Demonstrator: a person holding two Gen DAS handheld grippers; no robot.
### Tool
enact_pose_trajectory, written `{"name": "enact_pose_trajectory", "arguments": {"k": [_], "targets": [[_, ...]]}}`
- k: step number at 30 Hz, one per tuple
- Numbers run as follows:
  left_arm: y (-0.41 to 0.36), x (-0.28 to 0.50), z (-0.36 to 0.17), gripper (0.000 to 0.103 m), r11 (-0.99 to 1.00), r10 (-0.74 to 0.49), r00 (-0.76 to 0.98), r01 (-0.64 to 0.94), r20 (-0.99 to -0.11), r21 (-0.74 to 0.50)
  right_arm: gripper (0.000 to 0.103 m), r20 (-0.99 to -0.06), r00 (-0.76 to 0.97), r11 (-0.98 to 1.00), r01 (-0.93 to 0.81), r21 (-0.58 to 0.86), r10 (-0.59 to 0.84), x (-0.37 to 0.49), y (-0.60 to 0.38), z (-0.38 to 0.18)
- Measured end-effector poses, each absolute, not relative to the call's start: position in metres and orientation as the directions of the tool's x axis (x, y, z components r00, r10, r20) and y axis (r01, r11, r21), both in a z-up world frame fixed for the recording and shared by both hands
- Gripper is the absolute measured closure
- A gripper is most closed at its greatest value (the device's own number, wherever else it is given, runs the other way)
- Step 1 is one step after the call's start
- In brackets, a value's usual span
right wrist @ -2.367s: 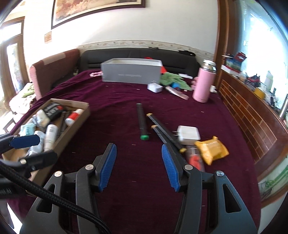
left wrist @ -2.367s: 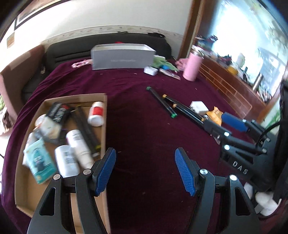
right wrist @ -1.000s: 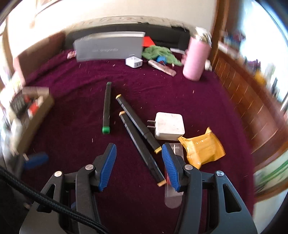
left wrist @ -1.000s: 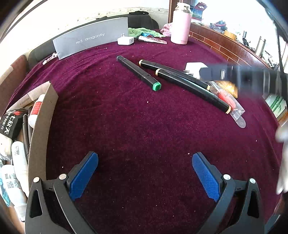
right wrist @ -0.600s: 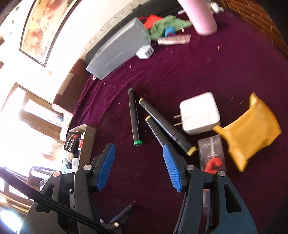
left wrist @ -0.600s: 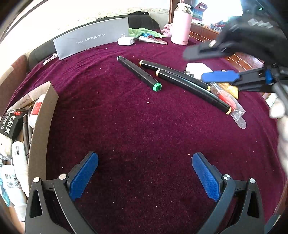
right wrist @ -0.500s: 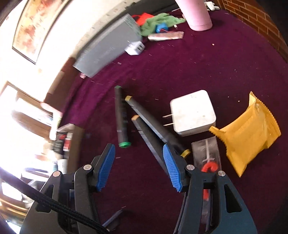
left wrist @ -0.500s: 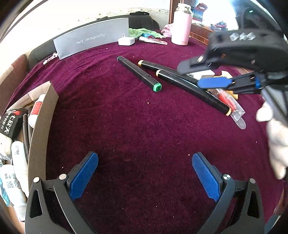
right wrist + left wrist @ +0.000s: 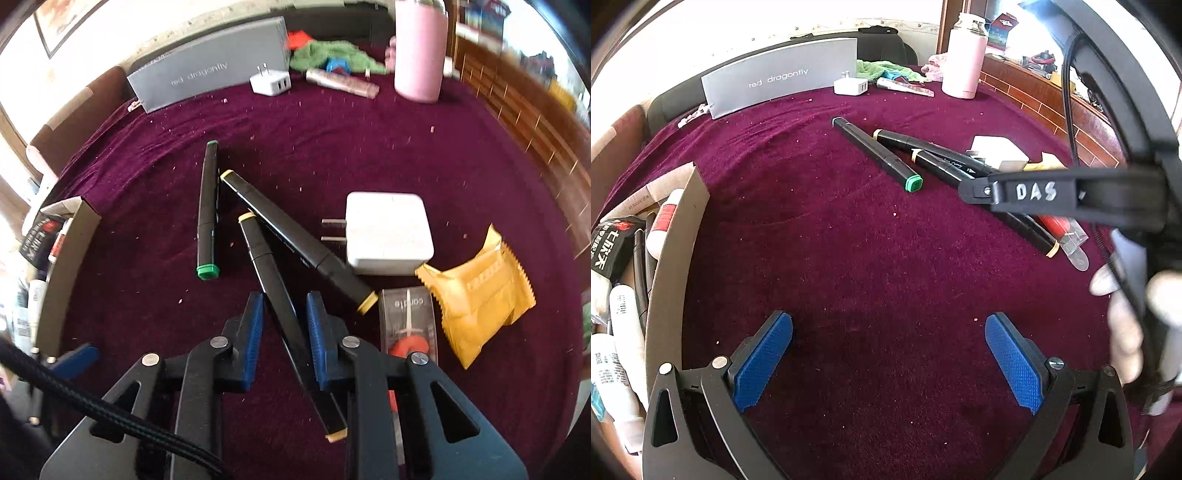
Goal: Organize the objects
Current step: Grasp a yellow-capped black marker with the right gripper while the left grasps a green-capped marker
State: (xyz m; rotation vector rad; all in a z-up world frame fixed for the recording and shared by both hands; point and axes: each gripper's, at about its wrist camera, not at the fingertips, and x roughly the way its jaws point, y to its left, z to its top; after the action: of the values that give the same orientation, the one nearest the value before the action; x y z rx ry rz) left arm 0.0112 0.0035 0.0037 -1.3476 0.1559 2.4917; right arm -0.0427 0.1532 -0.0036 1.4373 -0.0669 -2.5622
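Right gripper [image 9: 284,321] down on the cloth [image 9: 369,147], jaws closing round the nearer yellow-capped marker [image 9: 284,314], not clearly pinching it yet. Second yellow-capped marker [image 9: 295,243] just beside. Left gripper [image 9: 888,354] wide open, holding nothing.

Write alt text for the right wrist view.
The right claw is closing around a black yellow-tipped marker lying on a maroon cloth. A second yellow-tipped marker, a green-tipped marker and a white charger lie just beyond.
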Motion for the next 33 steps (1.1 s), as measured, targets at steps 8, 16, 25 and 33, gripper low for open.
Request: {"name": "enact_pose_trajectory", "arguments": {"k": [8,16,25,33], "targets": [[-0.03,-0.008,0.038,0.002,-0.939,0.337,-0.486,-0.232,-0.807,-0.252,0.082,-0.748,-0.575,-0.943,0.178,0.282,-0.332,-0.035,0.18,-0.01],[-0.008,-0.095,0.03,0.007,-0.98,0.195,-0.487,-0.13,-0.851,-0.15,0.082,-0.747,-0.574,-0.942,0.177,0.286,-0.335,-0.038,0.175,-0.009],[0.007,-0.12,0.021,0.034,-0.992,0.095,-0.541,-0.123,-0.836,-0.034,0.077,-0.747,-0.573,-0.942,0.181,0.284,-0.336,-0.036,0.174,-0.009],[0.029,-0.127,0.024,0.088,-0.968,0.094,-0.575,-0.244,-0.813,0.061,0.071,-0.743,-0.572,-0.938,0.189,0.292,-0.347,-0.035,0.174,-0.009]]}}
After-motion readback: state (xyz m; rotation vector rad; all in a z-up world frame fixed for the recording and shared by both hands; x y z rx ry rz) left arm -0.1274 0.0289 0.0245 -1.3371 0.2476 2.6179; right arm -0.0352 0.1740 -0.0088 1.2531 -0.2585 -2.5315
